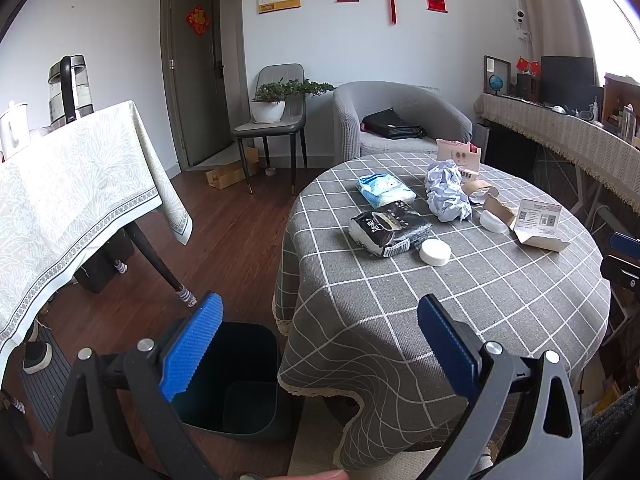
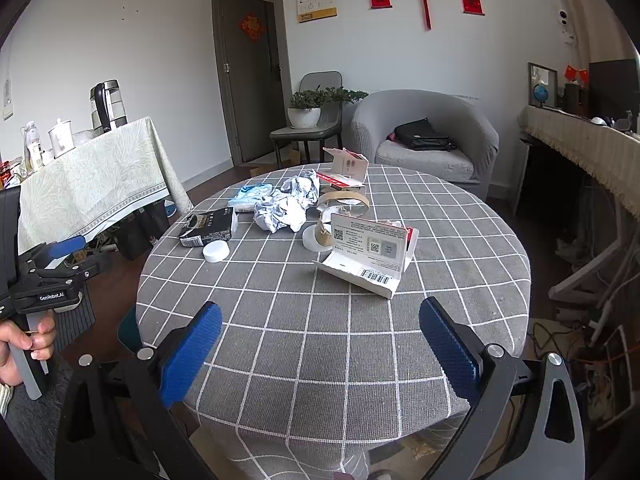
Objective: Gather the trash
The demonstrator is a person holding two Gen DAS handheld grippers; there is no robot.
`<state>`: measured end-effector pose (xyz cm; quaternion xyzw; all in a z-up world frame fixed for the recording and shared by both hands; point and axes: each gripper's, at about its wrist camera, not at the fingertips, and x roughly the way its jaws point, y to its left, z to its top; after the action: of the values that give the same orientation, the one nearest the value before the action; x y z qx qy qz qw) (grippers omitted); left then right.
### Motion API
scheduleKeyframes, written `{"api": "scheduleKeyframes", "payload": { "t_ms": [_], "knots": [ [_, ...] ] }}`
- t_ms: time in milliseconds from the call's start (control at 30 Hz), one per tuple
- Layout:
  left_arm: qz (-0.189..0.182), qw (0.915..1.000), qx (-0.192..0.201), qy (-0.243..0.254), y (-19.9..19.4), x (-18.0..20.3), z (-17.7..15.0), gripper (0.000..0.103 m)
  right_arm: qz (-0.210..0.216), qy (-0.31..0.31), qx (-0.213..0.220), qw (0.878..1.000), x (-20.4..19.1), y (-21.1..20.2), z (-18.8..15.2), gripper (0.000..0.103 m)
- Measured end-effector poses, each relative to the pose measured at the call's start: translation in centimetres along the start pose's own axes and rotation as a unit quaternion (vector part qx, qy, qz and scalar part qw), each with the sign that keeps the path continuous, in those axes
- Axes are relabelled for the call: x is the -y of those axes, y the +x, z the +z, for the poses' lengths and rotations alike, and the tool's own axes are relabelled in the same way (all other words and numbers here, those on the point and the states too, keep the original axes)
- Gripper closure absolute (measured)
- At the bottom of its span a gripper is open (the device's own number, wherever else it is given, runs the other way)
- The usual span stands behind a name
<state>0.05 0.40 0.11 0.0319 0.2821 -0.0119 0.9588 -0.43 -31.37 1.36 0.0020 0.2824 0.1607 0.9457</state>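
Note:
Trash lies on the far half of a round table with a grey checked cloth (image 1: 460,300) (image 2: 340,340): a black packet (image 1: 390,230) (image 2: 208,228), a light blue packet (image 1: 385,189) (image 2: 250,194), crumpled white paper (image 1: 448,192) (image 2: 286,204), a white round lid (image 1: 435,252) (image 2: 216,251), brown paper scraps (image 1: 496,206) (image 2: 344,202) and an open white carton (image 1: 538,224) (image 2: 370,254). A dark bin (image 1: 240,380) stands on the floor at the table's left. My left gripper (image 1: 320,340) hangs open above the bin and the table edge. My right gripper (image 2: 320,340) is open over the near tabletop, holding nothing.
A second table with a pale patterned cloth (image 1: 72,184) (image 2: 96,176) carries a kettle (image 1: 70,88) at the left. A grey armchair (image 1: 400,120) (image 2: 428,136) with a black bag and a chair with a potted plant (image 1: 276,100) stand behind. Cables lie on the floor at right (image 2: 592,340).

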Motion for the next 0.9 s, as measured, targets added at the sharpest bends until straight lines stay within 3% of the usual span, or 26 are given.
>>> {"api": "scheduleKeyframes", "payload": {
  "t_ms": [900],
  "knots": [
    [0.000,1.0000,-0.001,-0.001,0.07,0.19,0.04,0.003,0.001,-0.006,-0.008,1.000,-0.16,0.29,-0.19,0.003]
  ]
}}
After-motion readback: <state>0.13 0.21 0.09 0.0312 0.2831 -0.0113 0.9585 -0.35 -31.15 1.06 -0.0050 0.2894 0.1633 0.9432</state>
